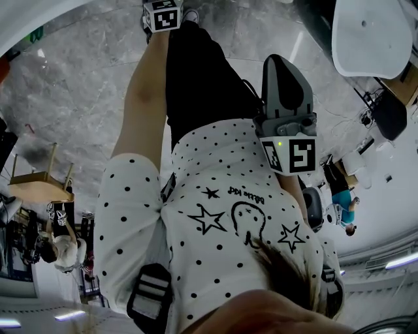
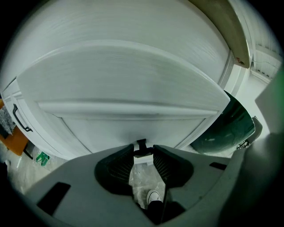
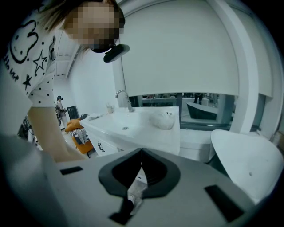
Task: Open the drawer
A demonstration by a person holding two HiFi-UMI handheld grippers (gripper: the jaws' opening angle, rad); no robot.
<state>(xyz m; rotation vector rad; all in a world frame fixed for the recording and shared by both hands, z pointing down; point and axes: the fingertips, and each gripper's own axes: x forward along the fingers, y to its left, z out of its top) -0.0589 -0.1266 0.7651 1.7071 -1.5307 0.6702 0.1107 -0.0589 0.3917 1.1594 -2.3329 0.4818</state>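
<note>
A white drawer front (image 2: pixel 133 80) fills the left gripper view, with a raised ledge across it. Its small black handle (image 2: pixel 141 146) sits between the tips of my left gripper (image 2: pixel 143 153), whose ribbed pads (image 2: pixel 163 166) close against the handle's crossbar. In the head view only that gripper's marker cube (image 1: pixel 161 14) shows, at the end of an outstretched arm. My right gripper (image 3: pixel 141 156) is held off to the side, away from the drawer, jaws shut together on nothing. Its marker cube (image 1: pixel 292 154) appears by the person's dotted shirt.
In the right gripper view stands a white vanity (image 3: pixel 146 133) with a faucet (image 3: pixel 122 95), a white bundle (image 3: pixel 164 119) and a black handle (image 3: pixel 101 147). An orange stool (image 3: pixel 79 135) is beside it. A white rounded fixture (image 3: pixel 246 155) is at right. Dark glass (image 2: pixel 230 128) borders the drawer.
</note>
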